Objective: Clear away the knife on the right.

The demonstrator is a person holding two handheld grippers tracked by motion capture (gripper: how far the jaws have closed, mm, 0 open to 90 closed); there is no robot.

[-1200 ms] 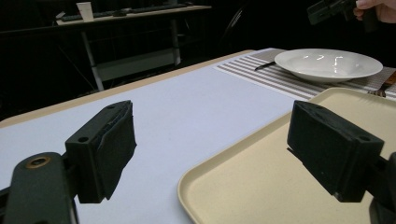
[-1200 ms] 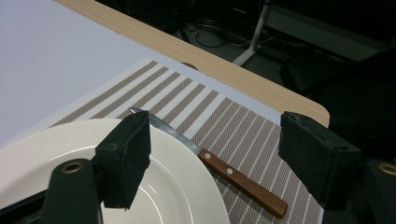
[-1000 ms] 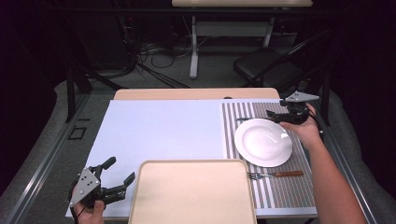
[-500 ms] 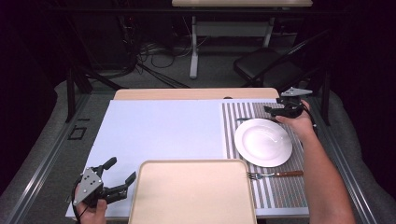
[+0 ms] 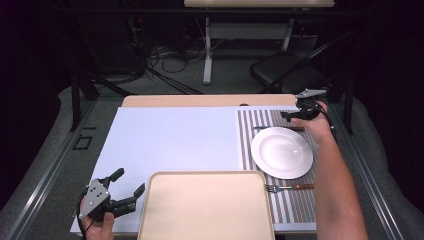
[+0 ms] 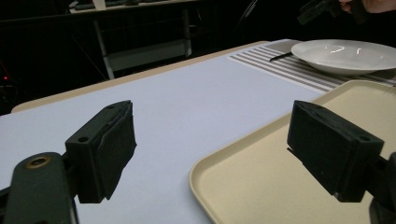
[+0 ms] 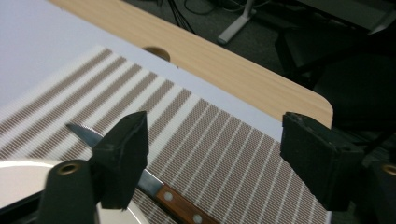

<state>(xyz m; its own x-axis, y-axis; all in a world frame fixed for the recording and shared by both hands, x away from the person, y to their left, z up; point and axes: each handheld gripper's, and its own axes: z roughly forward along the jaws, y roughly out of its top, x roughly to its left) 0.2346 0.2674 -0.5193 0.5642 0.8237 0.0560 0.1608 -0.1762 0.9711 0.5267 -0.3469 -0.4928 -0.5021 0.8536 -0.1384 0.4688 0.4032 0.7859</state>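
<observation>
My right gripper [image 5: 295,116] hangs over the far right corner of the striped placemat [image 5: 250,145], jaws spread wide and holding nothing; in the right gripper view [image 7: 212,158] the two black pads frame bare weave, with the knife [image 7: 154,186] lying just below the near jaw, its steel blade pointing away along the stripes and its riveted wooden handle running toward the bottom of the view; the knife sits on the placemat just beyond the far rim of the white plate [image 5: 282,152], which rests on the mat, empty; a sliver of that plate's rim shows at the lower left of the right gripper view.

My left gripper [image 5: 120,192] waits at the near left corner of the table, jaws likewise parted and empty; in the left gripper view [image 6: 212,154] one pad stands over the pale blue table cover [image 6: 187,107], the other over the edge of the beige tray [image 6: 261,186]; the tray lies at the near edge of the table, bare, just beside my left gripper.

A fork [image 5: 290,187] with a wooden handle lies on the placemat between the plate and the near edge, close beside the tray's right corner.
</observation>
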